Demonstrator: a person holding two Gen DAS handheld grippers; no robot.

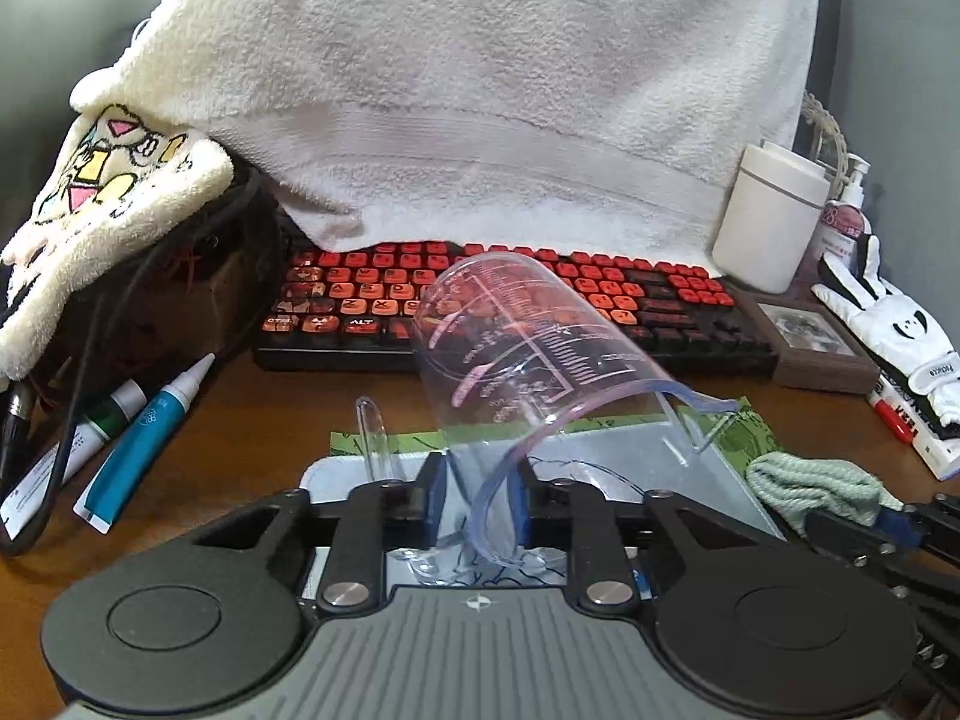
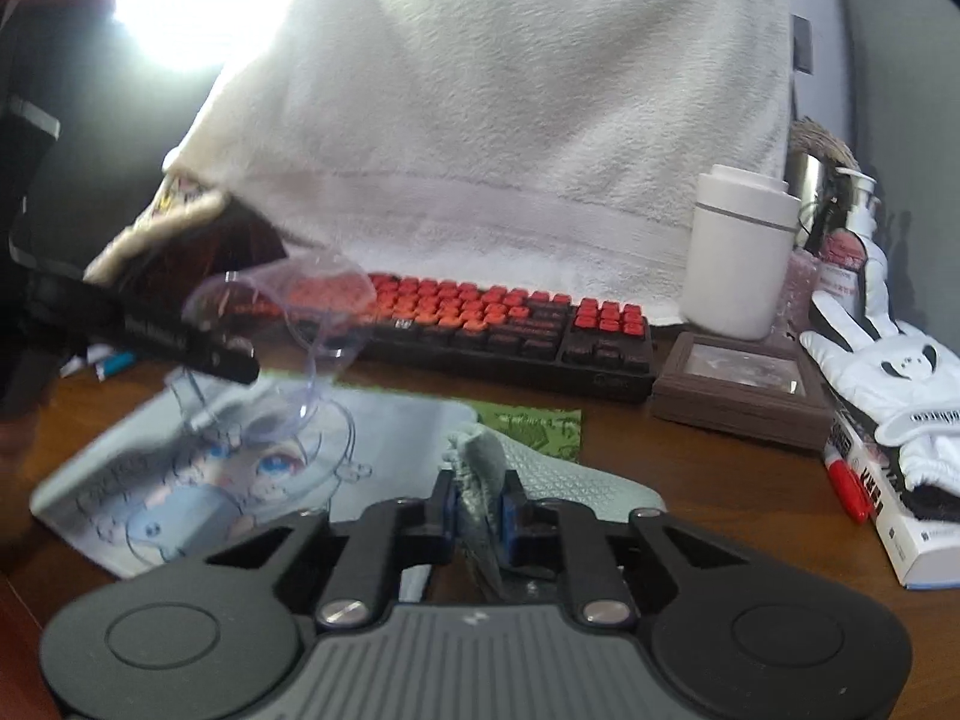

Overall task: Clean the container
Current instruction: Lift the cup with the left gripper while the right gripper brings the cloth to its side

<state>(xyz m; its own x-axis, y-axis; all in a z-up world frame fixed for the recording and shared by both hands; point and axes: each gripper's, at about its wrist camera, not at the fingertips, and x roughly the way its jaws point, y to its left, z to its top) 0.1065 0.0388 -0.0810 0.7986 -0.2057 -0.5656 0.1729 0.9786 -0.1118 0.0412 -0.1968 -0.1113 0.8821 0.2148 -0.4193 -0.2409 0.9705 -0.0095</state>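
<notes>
Clear measuring cup [image 1: 510, 354] with printed graduations, tilted base-away, rim pinched between the blue-padded fingers of the left gripper [image 1: 480, 495], held above a pale illustrated mat [image 1: 672, 450] on the brown desk [image 1: 288, 396]. Green cloth [image 2: 480, 468], bunched, clamped upright between the narrowly set fingers of the right gripper [image 2: 478, 507]; cup apart from cloth, up and to the left in the right wrist view, blurred. Behind: red-and-black keyboard [image 1: 372, 300], partly draped by a white towel [image 1: 480, 90]. Right of keyboard: white cylindrical canister [image 1: 768, 216], framed picture [image 1: 810, 336], white glove [image 1: 894, 324]. Left: two tubes [image 1: 144, 432] beside a dark cable.
</notes>
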